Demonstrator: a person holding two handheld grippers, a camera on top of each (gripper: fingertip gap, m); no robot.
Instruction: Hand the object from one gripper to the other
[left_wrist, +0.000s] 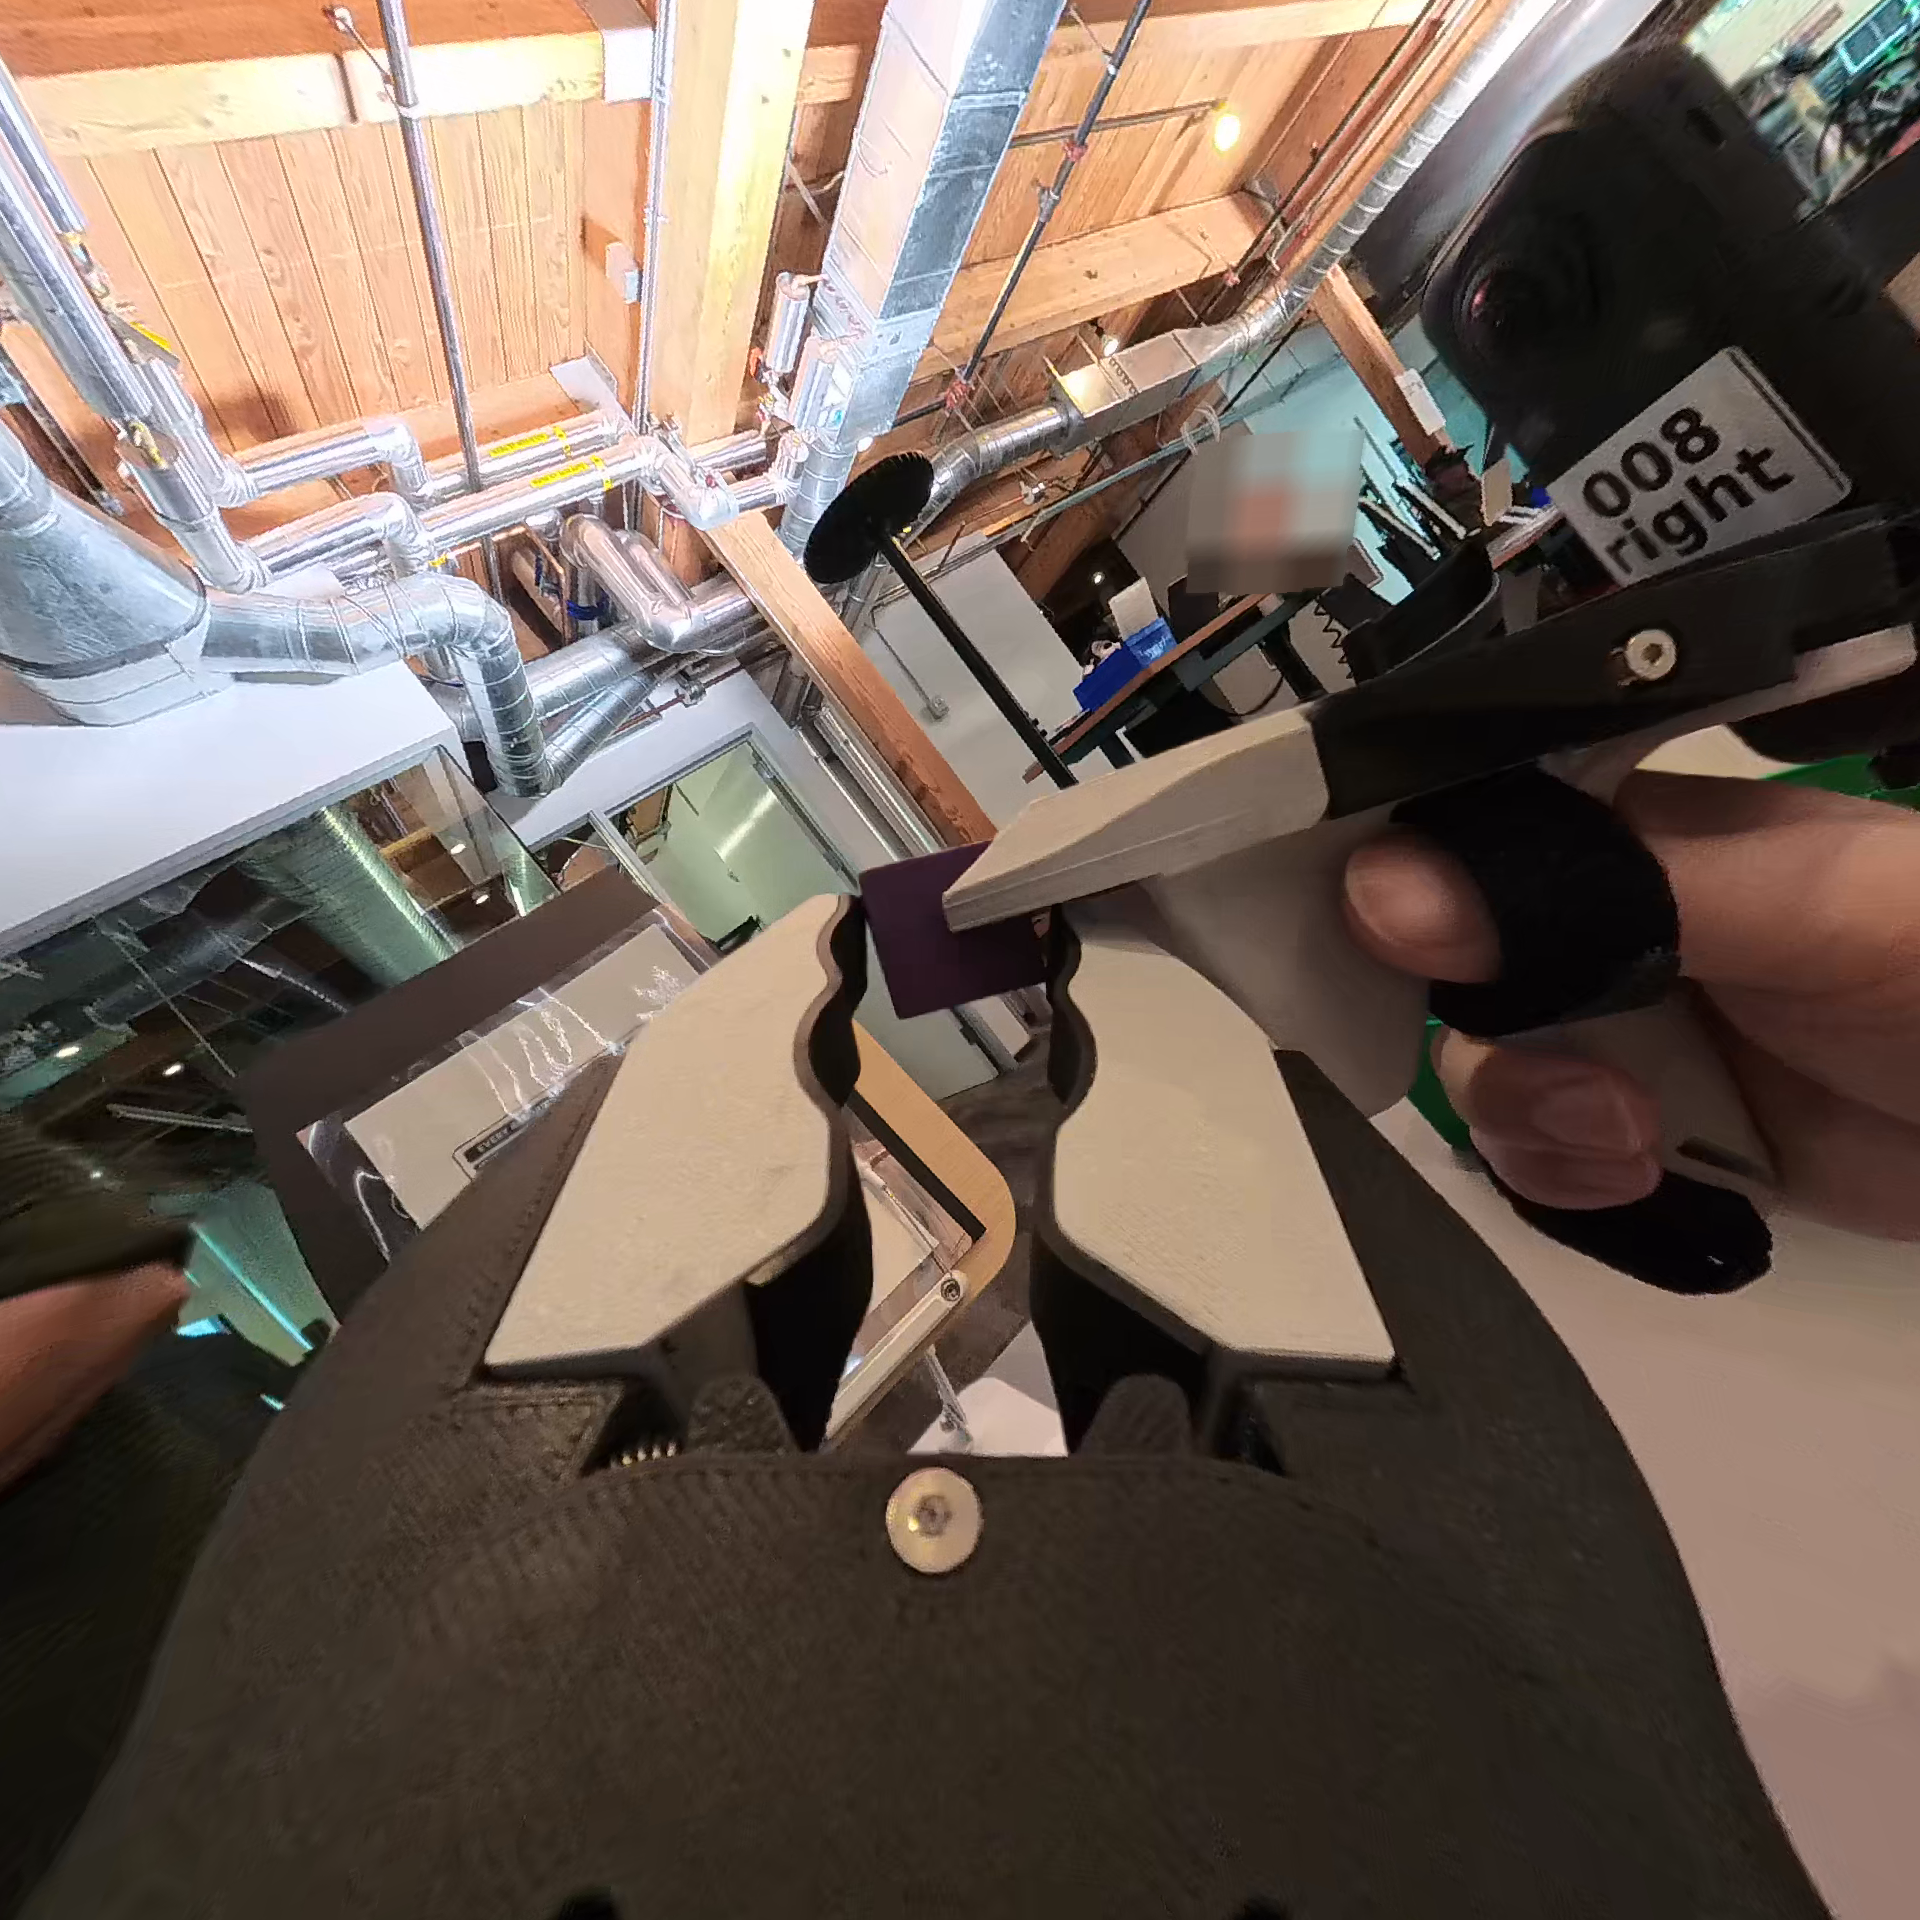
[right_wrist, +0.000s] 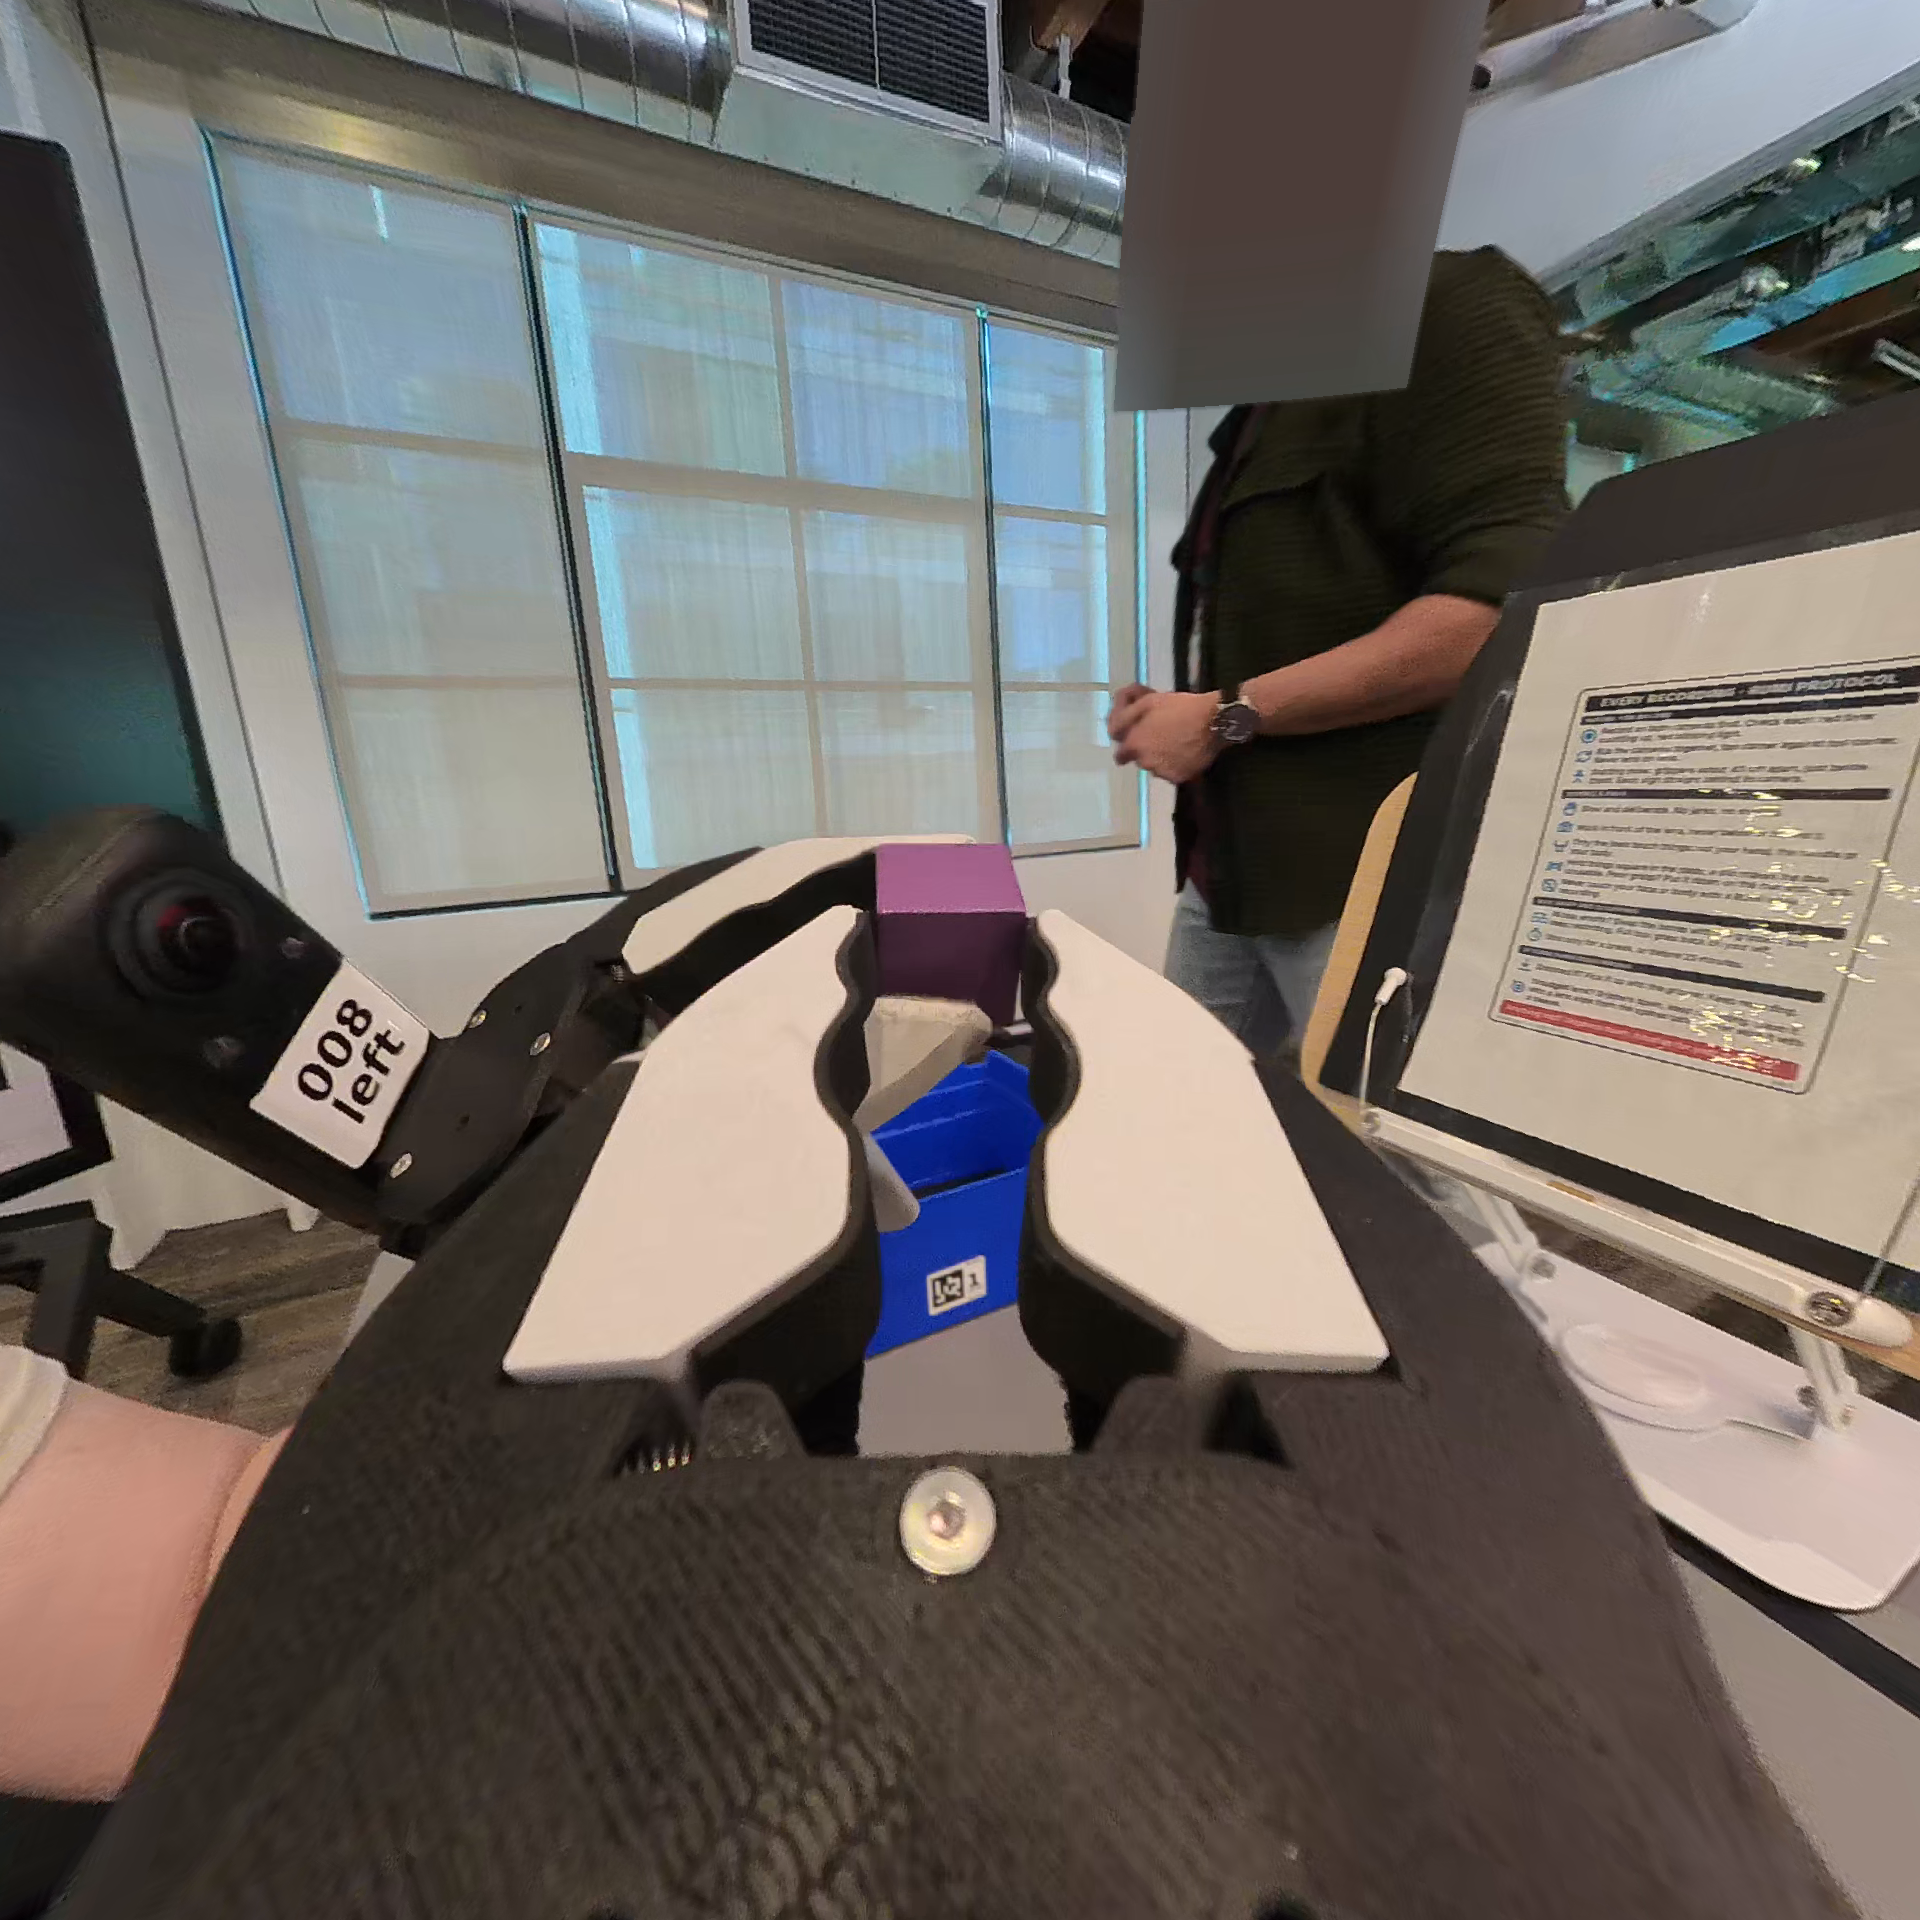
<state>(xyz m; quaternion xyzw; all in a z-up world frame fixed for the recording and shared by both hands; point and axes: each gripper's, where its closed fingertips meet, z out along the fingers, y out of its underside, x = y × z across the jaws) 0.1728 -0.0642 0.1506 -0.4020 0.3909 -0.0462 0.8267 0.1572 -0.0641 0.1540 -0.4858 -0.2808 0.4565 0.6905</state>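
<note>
We've both tongs, left (left_wrist: 951, 961) & right (right_wrist: 940, 961), clamped on the purple cube (right_wrist: 945, 920); blue bin (right_wrist: 951, 1195) at 6 o'clock, sign stand (right_wrist: 1621, 883) crowding 3.

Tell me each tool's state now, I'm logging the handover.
Left tool: closed on the purple cube.
Right tool: closed on the same cube from its other sides.

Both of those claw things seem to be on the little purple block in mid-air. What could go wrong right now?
1. The purple block sits only at the very tips of both the left gripper and the right gripper, so it might slip and drop if either lets go too early.
2. The grippers cross at an angle; pulling apart could twist the block loose.
</note>
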